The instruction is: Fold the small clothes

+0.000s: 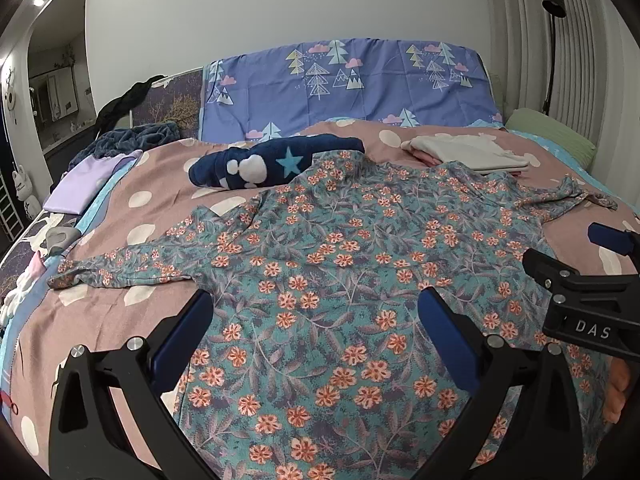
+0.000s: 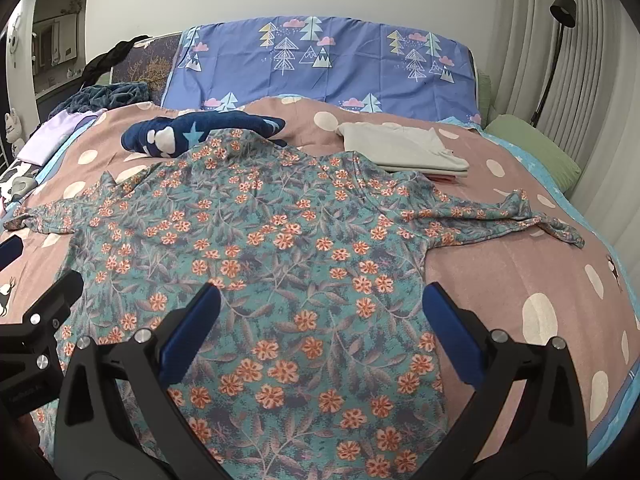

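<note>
A teal long-sleeved top with orange flowers (image 1: 340, 256) lies spread flat on the bed, sleeves out to both sides; it also shows in the right wrist view (image 2: 280, 240). My left gripper (image 1: 316, 308) is open and empty, hovering over the top's near left part. My right gripper (image 2: 320, 300) is open and empty over the top's near right part; it shows at the right edge of the left wrist view (image 1: 560, 248). The left gripper shows at the left edge of the right wrist view (image 2: 44, 264).
The bed has a pink dotted cover (image 2: 520, 264). A navy star-print garment (image 1: 272, 160) lies behind the top. A folded cream pile (image 1: 472, 152) sits at the back right, a lilac piece (image 1: 88, 180) at the left edge, a green pillow (image 2: 532, 152) at the right.
</note>
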`<action>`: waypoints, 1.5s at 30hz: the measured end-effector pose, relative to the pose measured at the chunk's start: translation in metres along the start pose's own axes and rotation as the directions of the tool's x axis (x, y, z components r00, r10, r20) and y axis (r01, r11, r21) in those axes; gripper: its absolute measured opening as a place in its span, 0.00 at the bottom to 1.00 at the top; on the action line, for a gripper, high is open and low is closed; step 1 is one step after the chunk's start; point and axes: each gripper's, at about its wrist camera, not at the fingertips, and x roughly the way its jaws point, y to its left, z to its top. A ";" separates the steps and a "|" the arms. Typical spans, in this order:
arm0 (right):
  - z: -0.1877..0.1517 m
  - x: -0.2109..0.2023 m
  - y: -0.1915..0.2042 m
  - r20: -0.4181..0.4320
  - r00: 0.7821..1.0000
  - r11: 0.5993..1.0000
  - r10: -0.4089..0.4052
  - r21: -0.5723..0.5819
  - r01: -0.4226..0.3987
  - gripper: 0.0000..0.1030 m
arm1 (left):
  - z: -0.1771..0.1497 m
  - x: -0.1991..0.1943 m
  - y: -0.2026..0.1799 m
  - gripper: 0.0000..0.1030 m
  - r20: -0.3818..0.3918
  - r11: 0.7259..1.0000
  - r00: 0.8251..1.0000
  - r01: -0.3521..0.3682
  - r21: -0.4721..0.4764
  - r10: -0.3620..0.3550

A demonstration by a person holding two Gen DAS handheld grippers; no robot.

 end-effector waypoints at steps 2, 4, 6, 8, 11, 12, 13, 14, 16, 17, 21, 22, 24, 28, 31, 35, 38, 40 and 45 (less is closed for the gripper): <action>0.000 0.001 0.001 -0.002 1.000 1.000 0.000 -0.001 0.000 0.98 | -0.001 0.002 0.001 0.99 -0.005 1.000 1.000 0.003 -0.004 -0.003; 0.000 0.002 0.000 -0.003 1.000 1.000 0.000 0.000 0.000 0.98 | -0.001 0.003 0.002 0.99 -0.006 1.000 1.000 0.008 -0.007 -0.008; -0.001 0.002 0.000 -0.004 1.000 1.000 -0.002 0.000 0.002 0.98 | -0.002 0.003 0.002 0.99 -0.007 1.000 1.000 0.019 -0.009 -0.019; -0.001 0.002 0.000 -0.005 1.000 1.000 -0.002 0.002 0.002 0.98 | -0.002 0.003 0.003 0.99 -0.008 1.000 1.000 0.024 -0.012 -0.025; -0.001 0.004 -0.001 -0.008 1.000 1.000 0.004 0.006 -0.004 0.98 | -0.002 0.004 0.004 0.99 -0.011 0.999 0.999 0.031 -0.017 -0.031; -0.001 0.004 -0.001 -0.010 1.000 1.000 0.007 0.008 -0.007 0.98 | -0.002 0.005 0.004 0.99 -0.013 0.999 0.999 0.032 -0.019 -0.032; -0.001 0.004 -0.001 -0.011 1.000 1.000 0.007 0.009 -0.007 0.98 | -0.002 0.005 0.005 0.99 -0.014 0.999 0.999 0.033 -0.021 -0.033; -0.001 0.004 -0.001 -0.011 1.000 1.000 0.006 0.009 -0.006 0.98 | -0.003 0.005 0.005 0.99 -0.015 0.999 0.999 0.035 -0.024 -0.035; -0.001 0.005 -0.001 -0.012 1.000 1.000 0.003 0.008 -0.003 0.98 | -0.003 0.006 0.006 0.99 -0.016 0.999 0.999 0.038 -0.027 -0.039; -0.001 0.005 -0.001 -0.012 1.000 1.000 0.003 0.008 -0.002 0.98 | -0.003 0.006 0.007 0.99 -0.016 0.999 0.999 0.041 -0.030 -0.041; -0.001 0.005 -0.001 -0.012 1.000 1.000 0.004 0.007 -0.004 0.98 | -0.003 0.005 0.007 0.99 -0.015 0.998 0.999 0.046 -0.032 -0.047; -0.002 0.004 -0.001 -0.013 1.000 1.000 0.004 0.006 -0.004 0.98 | -0.004 0.005 0.007 0.99 -0.015 0.998 0.999 0.047 -0.030 -0.048; -0.002 0.004 -0.001 -0.014 1.000 1.000 0.008 0.004 -0.008 0.98 | -0.004 0.005 0.006 0.99 -0.014 0.998 0.999 0.052 -0.029 -0.052; -0.002 0.005 0.000 -0.015 1.000 1.000 0.008 0.003 -0.008 0.98 | -0.004 0.004 0.005 0.99 -0.012 0.998 0.998 0.060 -0.029 -0.060; -0.002 0.005 0.000 -0.018 1.000 1.000 0.009 0.006 -0.009 0.98 | -0.004 0.004 0.006 0.99 -0.011 0.997 0.998 0.067 -0.033 -0.068; -0.003 0.006 0.000 -0.020 1.000 1.000 0.016 0.009 -0.016 0.98 | -0.005 0.006 0.009 0.99 -0.018 0.996 0.996 0.082 -0.043 -0.083; -0.003 0.007 0.000 -0.021 1.000 1.000 0.018 0.008 -0.018 0.98 | -0.006 0.007 0.009 0.99 -0.024 0.995 0.996 0.090 -0.045 -0.091; -0.004 0.007 0.001 -0.021 1.000 1.000 0.019 0.005 -0.019 0.98 | -0.007 0.008 0.010 0.99 -0.026 0.995 0.995 0.093 -0.044 -0.094; -0.004 0.008 0.001 -0.025 0.999 1.000 0.021 0.000 -0.021 0.98 | -0.008 0.010 0.012 0.97 -0.031 0.993 0.993 0.109 -0.051 -0.111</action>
